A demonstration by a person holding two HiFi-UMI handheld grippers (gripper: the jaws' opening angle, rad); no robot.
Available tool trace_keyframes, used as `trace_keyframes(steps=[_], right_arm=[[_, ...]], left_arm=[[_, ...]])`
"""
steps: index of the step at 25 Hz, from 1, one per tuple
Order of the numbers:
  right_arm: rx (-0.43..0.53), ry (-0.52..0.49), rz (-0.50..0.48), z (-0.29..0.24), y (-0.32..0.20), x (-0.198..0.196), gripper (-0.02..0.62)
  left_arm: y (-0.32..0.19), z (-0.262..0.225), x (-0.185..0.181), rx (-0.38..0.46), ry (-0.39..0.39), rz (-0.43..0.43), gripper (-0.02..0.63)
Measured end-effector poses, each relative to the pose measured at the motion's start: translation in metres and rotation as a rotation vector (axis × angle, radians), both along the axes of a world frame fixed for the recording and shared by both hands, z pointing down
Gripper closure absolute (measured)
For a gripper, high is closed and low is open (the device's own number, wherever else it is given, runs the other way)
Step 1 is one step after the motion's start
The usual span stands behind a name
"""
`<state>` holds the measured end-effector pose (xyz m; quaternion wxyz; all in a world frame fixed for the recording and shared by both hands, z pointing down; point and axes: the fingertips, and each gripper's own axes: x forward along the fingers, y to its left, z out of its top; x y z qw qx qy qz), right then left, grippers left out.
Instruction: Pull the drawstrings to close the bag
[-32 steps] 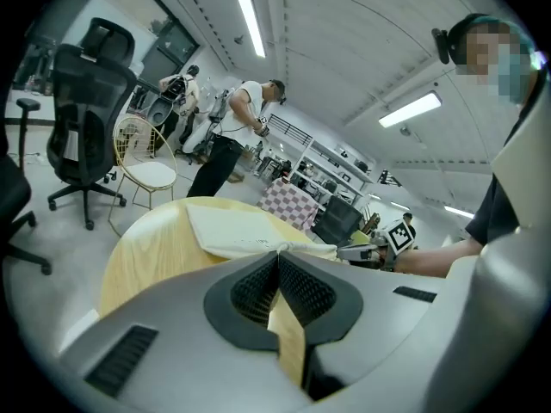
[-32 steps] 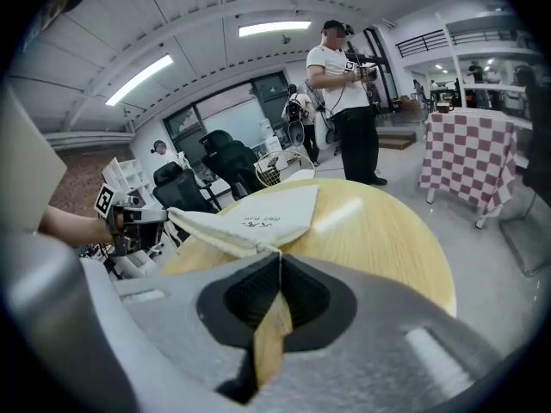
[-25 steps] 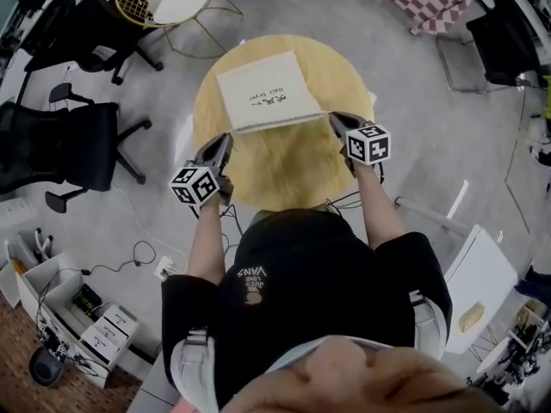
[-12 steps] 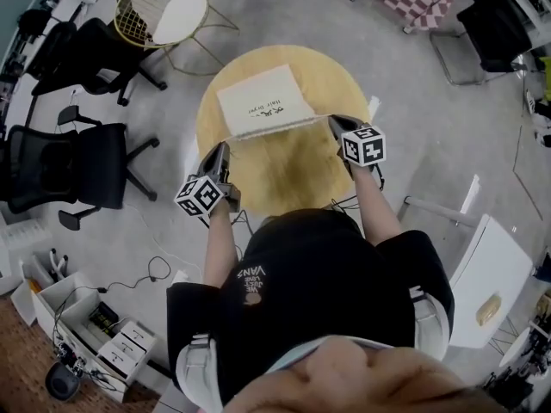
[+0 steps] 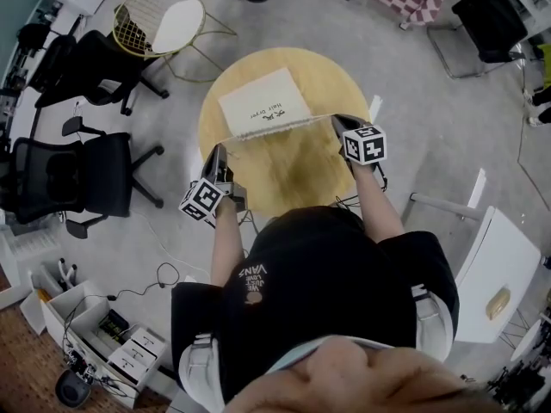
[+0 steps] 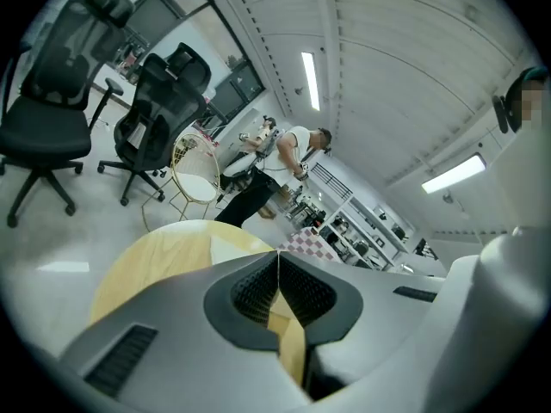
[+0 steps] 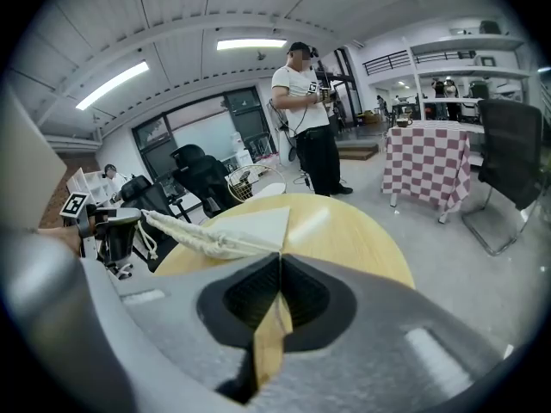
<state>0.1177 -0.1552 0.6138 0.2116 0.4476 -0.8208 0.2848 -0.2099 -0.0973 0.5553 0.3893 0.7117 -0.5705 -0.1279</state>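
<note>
Cream drawstring bag [image 5: 263, 106] flat on far half of round wooden table [image 5: 293, 175]. Dark print on top, too small to read. Mouth faces person, gathered edge stretched crosswise between grippers. Left gripper [image 5: 217, 151] and right gripper [image 5: 337, 120] each clenched on drawstring [image 7: 256, 247].

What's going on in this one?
A person stands at a round wooden table with a gripper in each hand, closing a cream bag that lies flat on it. The left gripper and the right gripper are each shut on a drawstring, at opposite ends of the bag's near edge. That edge is stretched between them and bunched up, so the mouth looks largely drawn closed.
</note>
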Motion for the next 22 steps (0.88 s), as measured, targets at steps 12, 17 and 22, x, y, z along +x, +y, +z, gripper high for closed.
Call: trace_keyframes(steps=[12,17,22], right_arm=[[-0.012,0.029,0.047,0.007,-0.002,0.008,0.594],[-0.031,0.024,0.095,0.012,-0.003,0.02,0.594],[-0.056,0.026,0.121,0.022,0.001,0.029,0.594]], left_arm=[[0.002,0.011,-0.018,-0.026,0.074,-0.156,0.592],[0.001,0.013,-0.021,-0.033,0.102,-0.19,0.591],[0.004,0.022,-0.025,-0.045,0.124,-0.222,0.591]])
